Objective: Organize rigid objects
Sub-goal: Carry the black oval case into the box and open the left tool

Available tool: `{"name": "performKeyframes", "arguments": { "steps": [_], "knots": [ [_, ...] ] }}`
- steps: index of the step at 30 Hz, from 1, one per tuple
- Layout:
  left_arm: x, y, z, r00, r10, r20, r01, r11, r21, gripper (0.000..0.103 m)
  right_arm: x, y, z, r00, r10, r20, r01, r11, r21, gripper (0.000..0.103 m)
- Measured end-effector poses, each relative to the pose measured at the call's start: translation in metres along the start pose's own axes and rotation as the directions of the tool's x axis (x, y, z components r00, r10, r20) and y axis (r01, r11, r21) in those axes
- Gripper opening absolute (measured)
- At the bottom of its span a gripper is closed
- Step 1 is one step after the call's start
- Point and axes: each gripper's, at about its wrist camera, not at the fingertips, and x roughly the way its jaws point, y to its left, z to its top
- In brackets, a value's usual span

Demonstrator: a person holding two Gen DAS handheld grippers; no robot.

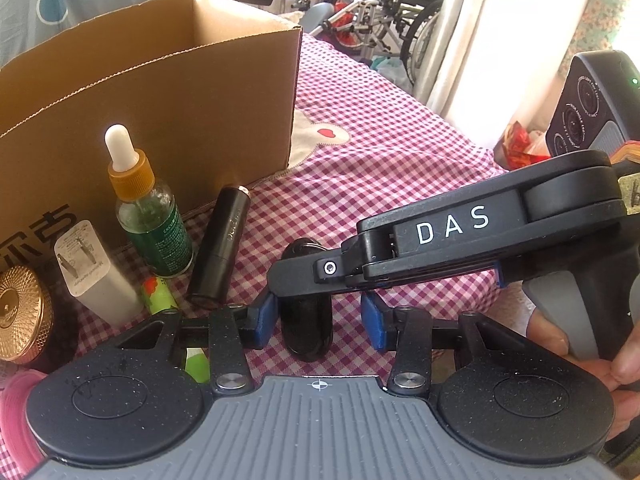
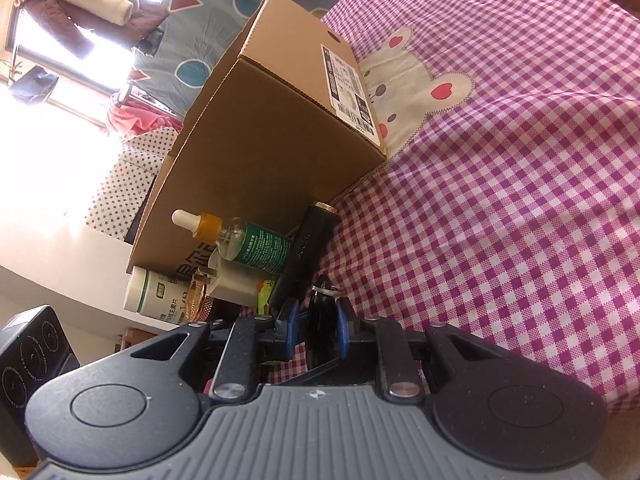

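Note:
A glossy black oval object (image 1: 306, 336) lies on the pink checked cloth (image 1: 380, 168). My left gripper (image 1: 319, 322) straddles it, open, with its blue pads (image 1: 264, 320) clear of the object's sides. The right gripper (image 1: 296, 276) reaches in from the right across the object's far end. In the right wrist view the right gripper (image 2: 316, 320) has its blue pads pressed on the black object (image 2: 322, 320), which shows a silver ring at its top. An open cardboard box (image 1: 180, 100) stands behind on the left.
In front of the box stand a dropper bottle (image 1: 148, 216), a black tube (image 1: 222, 248), a white charger plug (image 1: 96, 276), a green tube (image 1: 160, 300) and a gold lid (image 1: 20, 312). A white jar (image 2: 154, 292) lies nearby. A hand (image 1: 600, 360) holds the right gripper's handle.

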Motion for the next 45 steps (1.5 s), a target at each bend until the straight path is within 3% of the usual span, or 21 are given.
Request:
{"name": "performKeyframes", "arguments": {
  "steps": [8, 18, 25, 30, 36, 39, 45],
  "knots": [
    [0.001, 0.003, 0.001, 0.999, 0.033, 0.008, -0.032, 0.999, -0.017, 0.028, 0.002, 0.003, 0.001, 1.0, -0.004, 0.031, 0.004, 1.0, 0.008, 0.018],
    [-0.045, -0.003, 0.005, 0.994, 0.057, 0.098, -0.053, 0.998, -0.041, 0.027, -0.025, 0.052, -0.006, 0.995, 0.015, 0.103, -0.004, 0.994, -0.105, 0.018],
    [-0.105, 0.0, 0.017, 0.963, 0.128, 0.236, -0.118, 0.991, -0.059, 0.027, -0.048, 0.122, 0.003, 0.985, 0.073, 0.158, -0.026, 0.96, -0.279, 0.018],
    [-0.139, 0.022, 0.036, 0.935, 0.209, 0.287, -0.183, 0.977, -0.112, 0.027, -0.038, 0.177, 0.027, 0.983, 0.132, 0.126, -0.07, 0.909, -0.411, 0.018],
    [-0.146, 0.075, 0.076, 0.931, 0.29, 0.222, -0.245, 0.947, -0.208, 0.027, 0.022, 0.226, 0.079, 0.986, 0.163, -0.027, -0.158, 0.877, -0.455, 0.018],
    [-0.13, 0.105, 0.094, 0.939, 0.303, 0.162, -0.259, 0.934, -0.245, 0.028, 0.066, 0.238, 0.108, 0.985, 0.139, -0.104, -0.17, 0.887, -0.43, 0.018],
    [-0.075, 0.175, 0.111, 0.967, 0.255, -0.006, -0.241, 0.907, -0.345, 0.028, 0.155, 0.226, 0.153, 0.966, 0.07, -0.251, -0.148, 0.94, -0.308, 0.018]
  ]
}}
